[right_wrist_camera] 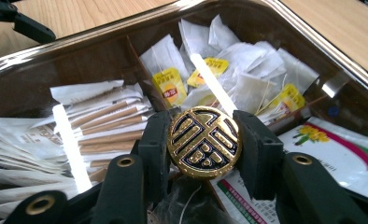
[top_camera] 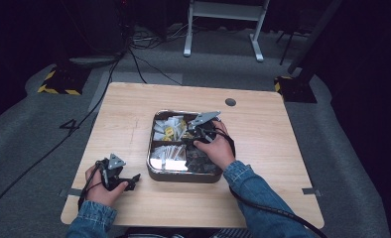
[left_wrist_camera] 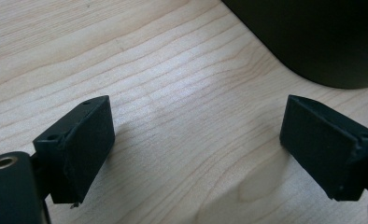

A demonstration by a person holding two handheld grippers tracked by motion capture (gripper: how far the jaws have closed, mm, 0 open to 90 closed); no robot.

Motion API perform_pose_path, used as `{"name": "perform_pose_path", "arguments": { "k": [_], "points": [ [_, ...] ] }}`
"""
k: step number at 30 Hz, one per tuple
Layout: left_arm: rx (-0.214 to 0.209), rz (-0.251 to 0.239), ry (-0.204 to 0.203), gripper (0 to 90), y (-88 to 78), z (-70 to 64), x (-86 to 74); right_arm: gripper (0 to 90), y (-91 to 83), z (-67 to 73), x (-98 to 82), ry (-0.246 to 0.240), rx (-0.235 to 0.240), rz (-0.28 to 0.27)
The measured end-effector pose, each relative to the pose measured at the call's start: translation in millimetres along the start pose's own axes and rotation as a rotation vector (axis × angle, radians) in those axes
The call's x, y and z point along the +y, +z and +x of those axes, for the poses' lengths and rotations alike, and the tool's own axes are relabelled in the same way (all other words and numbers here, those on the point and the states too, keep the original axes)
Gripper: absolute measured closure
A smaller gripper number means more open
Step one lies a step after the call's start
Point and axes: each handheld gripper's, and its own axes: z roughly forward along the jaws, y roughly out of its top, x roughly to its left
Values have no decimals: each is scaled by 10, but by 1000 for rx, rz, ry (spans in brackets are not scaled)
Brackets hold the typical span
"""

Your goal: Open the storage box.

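- the right claw [right_wrist_camera: 204,142] is clenched on a round gold and black disc [right_wrist_camera: 204,141]; it holds the disc just above the metal tray [top_camera: 154,171], in the middle of the wooden surface [top_camera: 263,148]
- the tray holds white tea bags [right_wrist_camera: 247,79] with yellow tags, paper sticks [right_wrist_camera: 107,119] and flat packets [right_wrist_camera: 334,147], each in its own part
- the left claw [left_wrist_camera: 196,144] is released, with nothing between its jaws; it rests on the surface, near and left of the tray
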Motion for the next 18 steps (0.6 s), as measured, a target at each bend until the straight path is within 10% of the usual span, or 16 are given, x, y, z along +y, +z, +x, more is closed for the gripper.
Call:
{"name": "perform_pose_path", "arguments": {
  "k": [18],
  "points": [
    [-4, 0, 4, 105, 12, 1, 13, 587, -654, -142, 180, -4, -29, -54]
  ]
}}
